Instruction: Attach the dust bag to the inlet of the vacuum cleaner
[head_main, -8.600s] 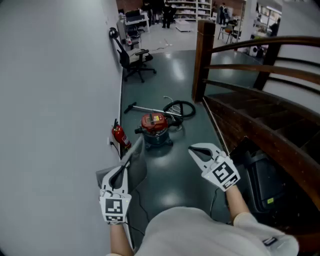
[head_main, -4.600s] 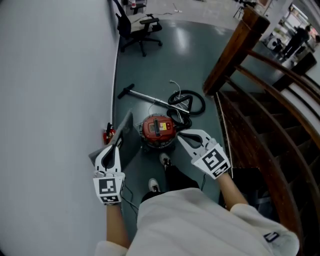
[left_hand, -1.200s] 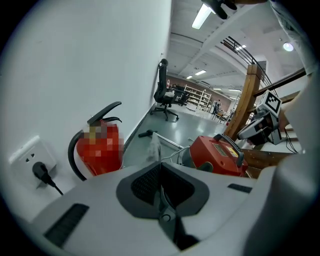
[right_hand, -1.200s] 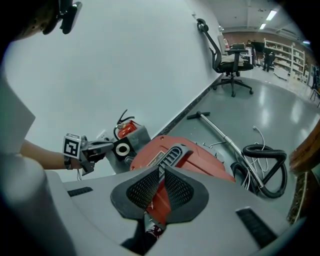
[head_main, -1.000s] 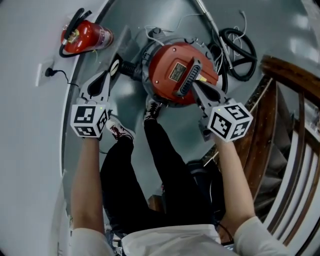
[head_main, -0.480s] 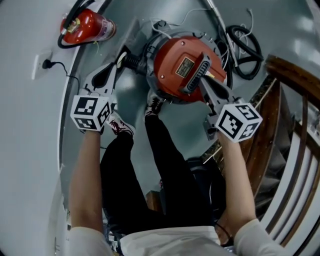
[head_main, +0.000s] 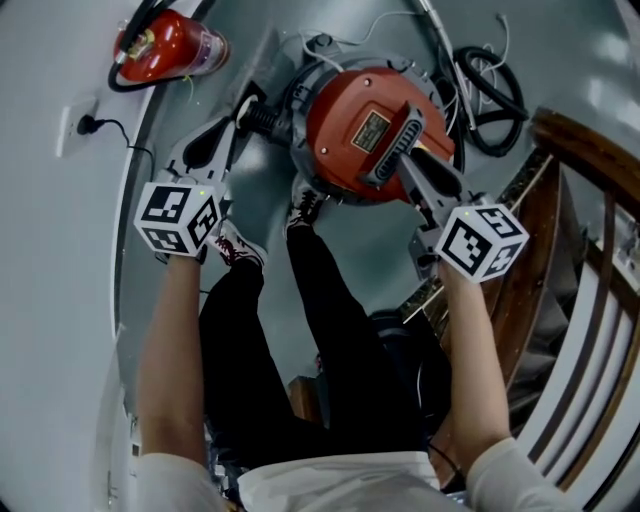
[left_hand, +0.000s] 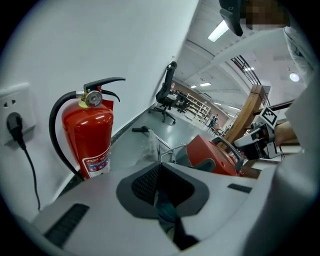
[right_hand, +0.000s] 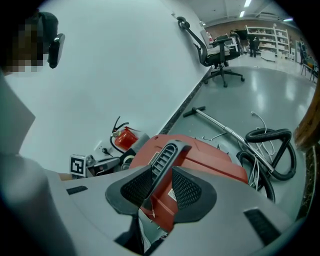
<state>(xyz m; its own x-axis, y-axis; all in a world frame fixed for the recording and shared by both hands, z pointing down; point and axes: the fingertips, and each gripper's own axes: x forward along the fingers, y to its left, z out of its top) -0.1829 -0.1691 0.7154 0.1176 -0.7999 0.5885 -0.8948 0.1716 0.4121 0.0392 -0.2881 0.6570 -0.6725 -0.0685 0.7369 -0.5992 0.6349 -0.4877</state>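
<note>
Left gripper is pinched tight on the dust bag, which stands edge-on at the wall side of the vacuum cleaner, its length running away past the drum. Right beside those fingers is a black ribbed port, likely the inlet, so the left hand is nearer. Right gripper sits atop the vacuum, jaws opening around the lid handle.
</note>
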